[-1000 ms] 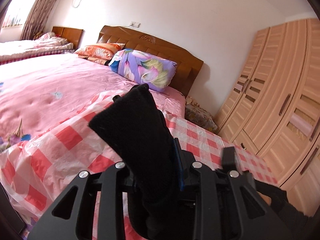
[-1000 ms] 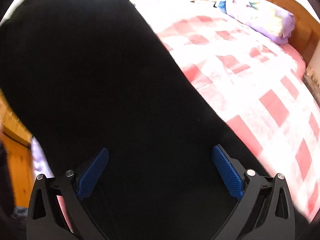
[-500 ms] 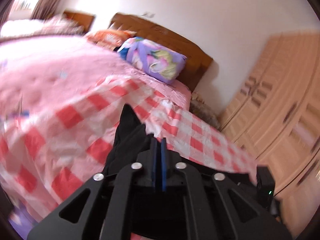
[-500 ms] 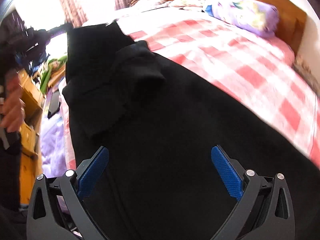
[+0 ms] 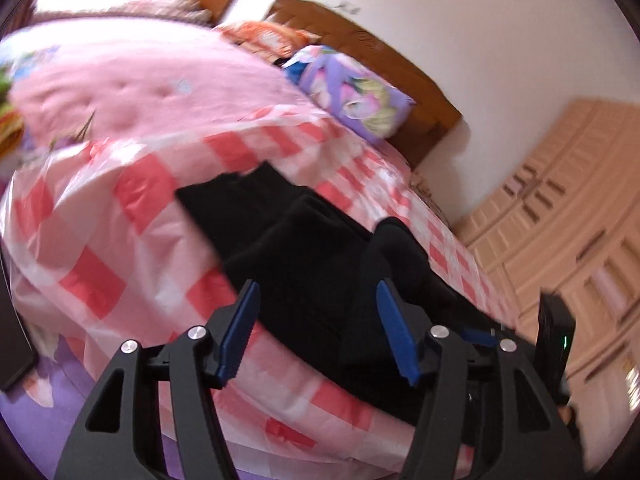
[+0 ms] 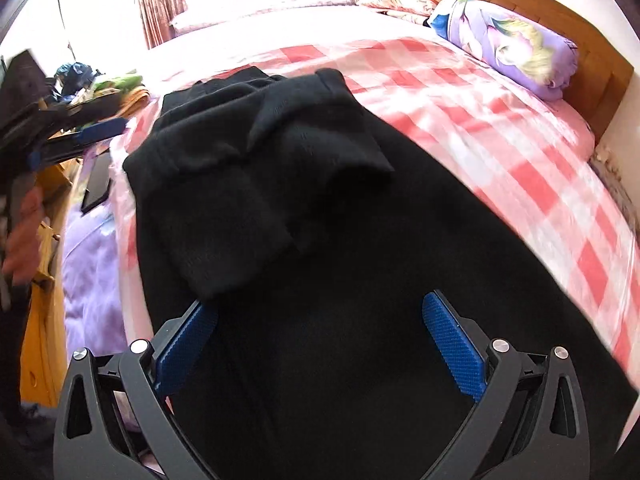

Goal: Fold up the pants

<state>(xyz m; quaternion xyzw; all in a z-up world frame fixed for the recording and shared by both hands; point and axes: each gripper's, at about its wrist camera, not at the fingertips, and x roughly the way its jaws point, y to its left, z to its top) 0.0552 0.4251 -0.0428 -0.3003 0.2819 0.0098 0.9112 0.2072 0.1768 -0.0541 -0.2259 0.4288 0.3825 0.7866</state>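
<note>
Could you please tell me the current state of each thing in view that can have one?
Black fabric pants: lying on the bed, one end folded back over the rest, bunched.
Left gripper: jaws open, just opened, gripping nothing.
Right gripper: jaws open above the pants.
Beige wooden wardrobe: doors closed.

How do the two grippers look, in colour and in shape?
Both look alike. The left gripper and the right gripper have black frames with cut-out openings and silver round screws. Each finger carries a flat blue pad with a fine textured surface. No cables are visible.
</note>
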